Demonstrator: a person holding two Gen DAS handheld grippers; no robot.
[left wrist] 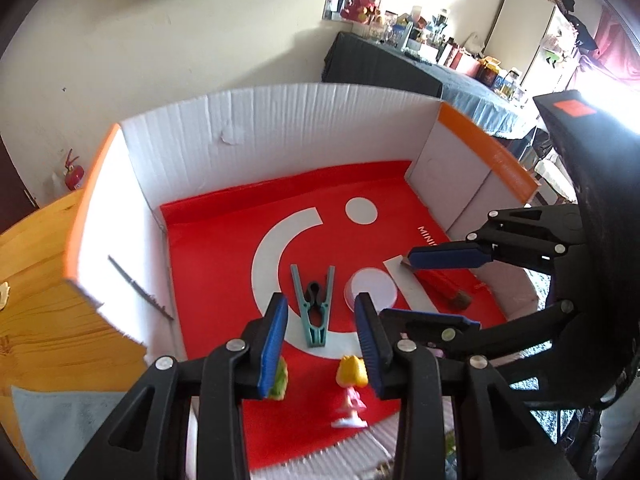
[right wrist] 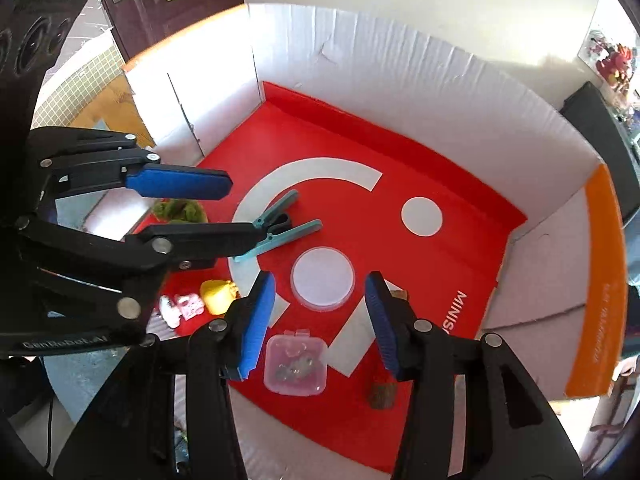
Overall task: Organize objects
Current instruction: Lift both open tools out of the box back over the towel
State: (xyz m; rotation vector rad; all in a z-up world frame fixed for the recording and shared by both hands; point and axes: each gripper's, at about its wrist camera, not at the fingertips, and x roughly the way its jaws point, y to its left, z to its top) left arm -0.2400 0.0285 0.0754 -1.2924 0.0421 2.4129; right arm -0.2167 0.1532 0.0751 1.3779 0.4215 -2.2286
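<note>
Blue pads line both pairs of tongs, and both pairs stand wide with nothing between them. The left gripper (left wrist: 322,340) hangs over the near part of the box (left wrist: 280,120). The teal clothespin (left wrist: 316,312) lies just ahead of its tips, in line with the gap, flat on the red sheet (left wrist: 224,240) with its two legs pointing to the back wall. A small doll with yellow hair (left wrist: 351,388) lies under the gap, nearer to the right pad. A green mossy piece (left wrist: 280,380) is partly hidden behind the left pad.

The right gripper (right wrist: 320,320) hangs over the right part of the box. The round clear lid (right wrist: 323,278) lies flat just ahead of its gap. A small clear square case (right wrist: 295,364) lies below, between the two pads and nearer to the left one. A brown bark-like piece (right wrist: 382,396) lies beside the right pad, on the red sheet.

In the right wrist view the left gripper comes in from the left side, and its lower finger covers one end of the clothespin. The box has white corrugated walls and an orange edge, and it stands on a wooden table (left wrist: 36,280).
</note>
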